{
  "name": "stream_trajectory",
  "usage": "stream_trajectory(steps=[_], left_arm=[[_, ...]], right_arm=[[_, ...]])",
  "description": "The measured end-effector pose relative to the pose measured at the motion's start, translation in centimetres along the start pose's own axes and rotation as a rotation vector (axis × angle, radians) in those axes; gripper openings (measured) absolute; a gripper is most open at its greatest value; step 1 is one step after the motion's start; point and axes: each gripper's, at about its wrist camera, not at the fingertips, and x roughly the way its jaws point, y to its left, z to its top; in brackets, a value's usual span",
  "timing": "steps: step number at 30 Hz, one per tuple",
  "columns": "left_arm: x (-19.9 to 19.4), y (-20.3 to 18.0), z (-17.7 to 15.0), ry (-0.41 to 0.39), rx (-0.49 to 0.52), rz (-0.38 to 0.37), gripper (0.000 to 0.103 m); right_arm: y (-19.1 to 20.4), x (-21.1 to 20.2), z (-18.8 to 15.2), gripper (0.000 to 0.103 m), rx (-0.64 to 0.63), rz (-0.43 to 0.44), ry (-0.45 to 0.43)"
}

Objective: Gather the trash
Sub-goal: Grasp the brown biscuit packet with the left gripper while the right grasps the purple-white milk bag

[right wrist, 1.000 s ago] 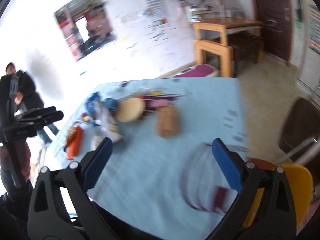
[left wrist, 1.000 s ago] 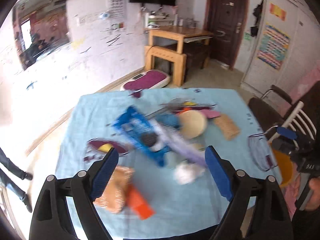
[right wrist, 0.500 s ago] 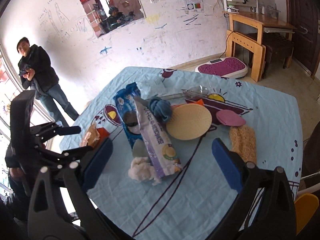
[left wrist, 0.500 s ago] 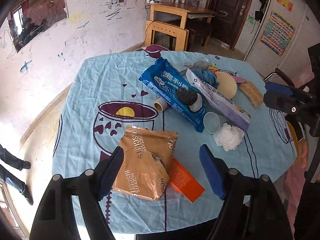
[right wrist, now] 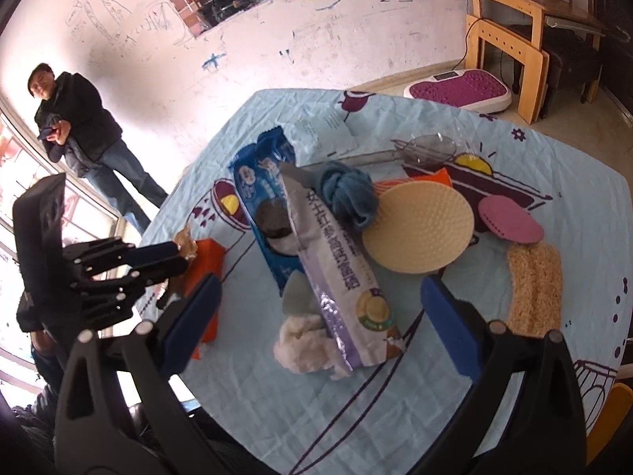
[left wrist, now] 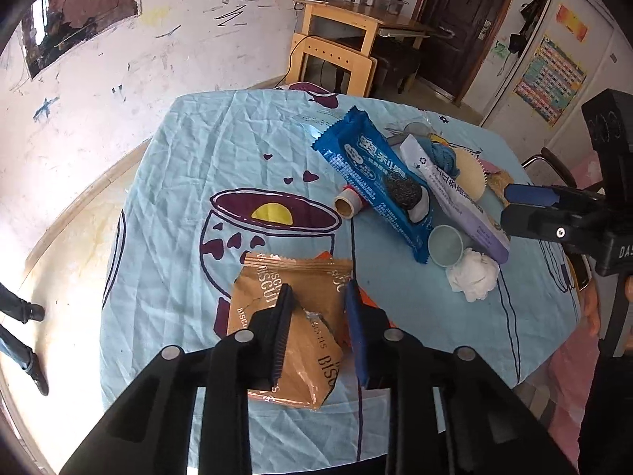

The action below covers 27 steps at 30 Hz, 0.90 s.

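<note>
**Left tongs close on biscuit bag at worktop's near edge**

The left tongs (left wrist: 316,308) are closing around the brown biscuit bag (left wrist: 292,316), which lies between the jaws close to the near edge of the worktop (left wrist: 190,166), partly over an orange packet (right wrist: 205,273). The right tongs (right wrist: 316,316) hang wide open and empty above a crumpled tissue (right wrist: 304,342) and a purple wrapper (right wrist: 336,269). A blue cookie pack (left wrist: 379,182) and a cardboard tube (left wrist: 347,204) crowd the middle; the cloth to the far left is open. Half a second ago the left jaws stood wide, straddling the bag; the right tongs now sit closer over the tissue.
</note>
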Motion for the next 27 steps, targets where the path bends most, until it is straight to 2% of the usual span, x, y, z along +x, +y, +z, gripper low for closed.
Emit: stream_trajectory(steps=[5,8,11,12,15,16,18,19,20,22,25,27], left_arm=[[0.0,1.3,-0.2,0.002,-0.028,-0.047,0.009],[0.0,1.7,-0.4,0.001,-0.031,-0.047,0.007],[-0.1,2.0,-0.5,0.029,-0.022,-0.013,0.007],[-0.2,2.3,-0.4,0.030,-0.022,-0.013,0.008],[-0.7,2.8,-0.3,0.017,0.002,0.011,0.012],[-0.8,3.0,-0.3,0.012,0.003,0.013,0.016],[-1.0,3.3,-0.3,0.006,0.012,0.033,0.026],[-1.1,3.6,-0.3,0.005,0.008,0.034,0.042],[-1.2,3.8,-0.3,0.002,0.007,0.033,0.064],[-1.3,4.1,-0.5,-0.008,0.000,0.032,0.086],[-1.1,4.0,-0.6,0.005,0.013,0.029,0.086],[-0.7,3.3,-0.8,0.031,0.047,0.058,0.086]], right_arm=[[0.8,2.1,0.1,0.097,-0.017,-0.020,0.070],[0.7,2.7,0.3,0.097,0.000,-0.019,0.091],[0.7,3.2,0.5,0.096,0.004,-0.024,0.108],[0.8,3.3,0.5,0.094,-0.001,-0.027,0.113],[0.9,3.6,0.6,0.066,-0.003,-0.037,0.126],[0.9,3.8,0.6,0.063,-0.007,-0.043,0.128],[0.9,4.0,0.5,0.046,-0.011,-0.044,0.126],[1.0,4.1,0.5,0.040,-0.009,-0.044,0.128],[0.9,4.2,0.5,0.034,-0.011,-0.047,0.129],[0.9,4.1,0.4,0.032,-0.011,-0.045,0.120],[1.1,3.7,0.5,0.029,-0.015,-0.051,0.102],[1.3,3.4,0.5,0.028,-0.016,-0.042,0.095]])
